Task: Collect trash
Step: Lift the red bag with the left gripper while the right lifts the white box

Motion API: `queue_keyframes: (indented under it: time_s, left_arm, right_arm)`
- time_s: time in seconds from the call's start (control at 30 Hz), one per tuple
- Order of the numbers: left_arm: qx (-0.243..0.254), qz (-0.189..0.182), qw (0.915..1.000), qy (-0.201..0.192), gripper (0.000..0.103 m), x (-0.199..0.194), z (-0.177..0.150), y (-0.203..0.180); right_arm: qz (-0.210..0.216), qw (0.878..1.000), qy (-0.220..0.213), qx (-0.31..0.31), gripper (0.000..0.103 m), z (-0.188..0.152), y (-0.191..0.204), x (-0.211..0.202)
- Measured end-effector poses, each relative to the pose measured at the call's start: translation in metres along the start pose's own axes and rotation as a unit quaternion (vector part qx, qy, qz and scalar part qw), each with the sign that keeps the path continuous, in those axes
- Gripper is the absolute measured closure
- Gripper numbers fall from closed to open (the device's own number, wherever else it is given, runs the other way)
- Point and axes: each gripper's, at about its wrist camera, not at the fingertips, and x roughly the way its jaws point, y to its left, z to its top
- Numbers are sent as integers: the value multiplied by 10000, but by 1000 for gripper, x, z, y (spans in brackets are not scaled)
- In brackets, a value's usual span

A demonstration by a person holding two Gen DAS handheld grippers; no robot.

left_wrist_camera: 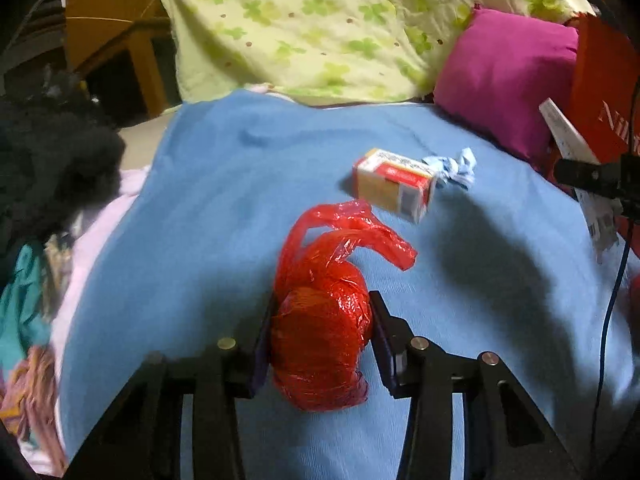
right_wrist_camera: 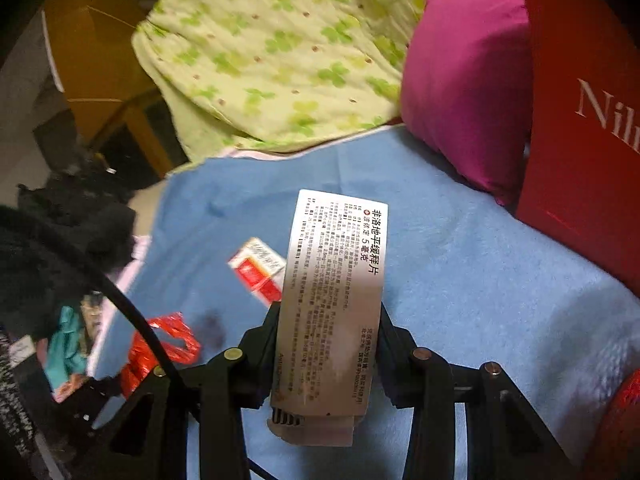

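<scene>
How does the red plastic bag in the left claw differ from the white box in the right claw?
The red plastic bag is crumpled, glossy and rounded, with loose handles trailing; the white box is flat, rigid and rectangular. The bag is plain red; the box carries printed text. Shared: each is clamped between a claw's pads, the left claw and the right claw, above the blue blanket.
</scene>
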Motion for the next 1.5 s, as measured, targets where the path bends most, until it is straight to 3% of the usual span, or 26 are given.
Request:
queue_keyframes:
  time_s: [0.37, 0.67, 0.97, 1.17, 1.5]
  left_arm:
    - [347, 599, 9954, -658, 57, -100, 2, -26]
    - [476, 676, 9934, -798, 57, -142, 8, -48]
    - [482, 597, 9939, -788, 57, -161, 8, -57]
    - [370, 529, 9964, -544, 57, -160, 7, -55]
    - [455, 467, 9968, -471, 56, -171, 9, -70]
  right_arm:
    - [747, 9921, -1006, -64, 58, -36, -4, -91]
    - [972, 9843, -1461, -166, 58, -59, -12, -137]
    - [1107, 9824, -1470, -327, 58, -80, -11, -150]
    - [1042, 9850, -1316, -403, 58, -86, -7, -155]
    - [987, 9837, -1392, -565, 58, -67, 4, -205]
